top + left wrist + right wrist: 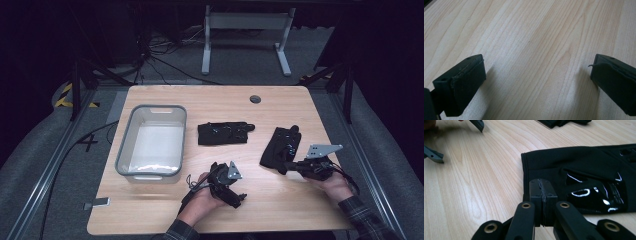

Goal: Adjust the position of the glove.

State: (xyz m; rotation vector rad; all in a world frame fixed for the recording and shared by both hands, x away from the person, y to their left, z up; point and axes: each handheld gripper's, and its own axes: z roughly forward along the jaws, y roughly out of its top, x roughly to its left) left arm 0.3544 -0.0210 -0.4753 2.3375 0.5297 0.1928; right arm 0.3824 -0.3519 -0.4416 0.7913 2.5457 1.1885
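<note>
Right gripper view has the near glove (579,177) flat on the counter (474,182), its cuff edge pinched in the right tool (543,195), whose jaws meet on the fabric. Lifting it toward the grey bin (127,145), which looks empty, seems next. The left tool (536,80) hovers wide open, holding nothing. A second glove (222,133) lies beyond.

Dim room, grey carpet floor (240,55)

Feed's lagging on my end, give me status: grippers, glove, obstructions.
Right gripper shut at the cuff edge of the near black glove, fabric pinch unclear. Left gripper open over bare table. Second glove and grey bin stand apart.
</note>
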